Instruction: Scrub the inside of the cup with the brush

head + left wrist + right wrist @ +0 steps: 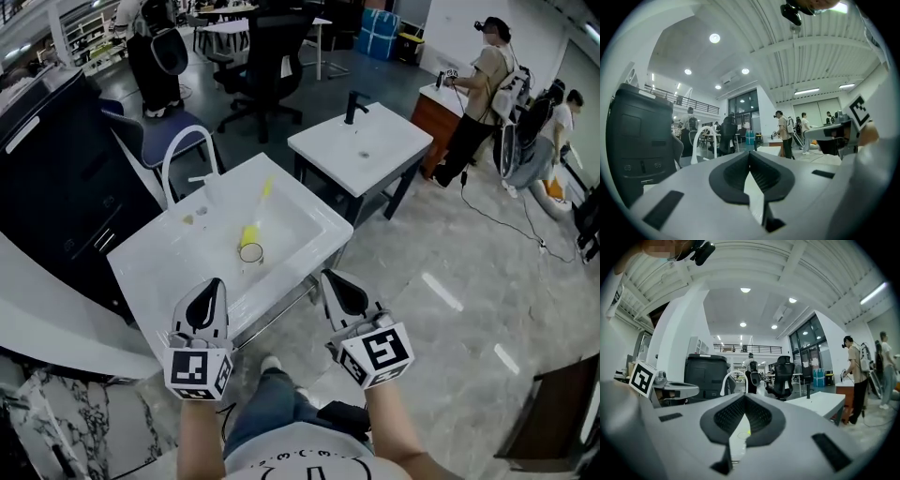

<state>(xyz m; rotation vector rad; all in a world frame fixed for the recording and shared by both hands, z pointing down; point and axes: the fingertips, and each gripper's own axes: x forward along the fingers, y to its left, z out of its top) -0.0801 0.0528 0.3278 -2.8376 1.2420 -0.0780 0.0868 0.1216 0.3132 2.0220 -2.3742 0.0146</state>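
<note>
Left gripper (214, 284) and right gripper (326, 277) hover side by side at the near edge of a white sink (159, 272). Both point away from the person toward the basin, each with its 2 jaws pressed together and nothing between them. Inside the basin, apart from both grippers, lies a yellow brush (250, 232). Its long axis runs from its thick near end to a slim handle pointing toward the sink's back rim. A clear cup (251, 252) sits at the brush's near end, its round rim showing as a ring; whether they touch is unclear. A white arched faucet (186, 150) rises behind the basin.
</note>
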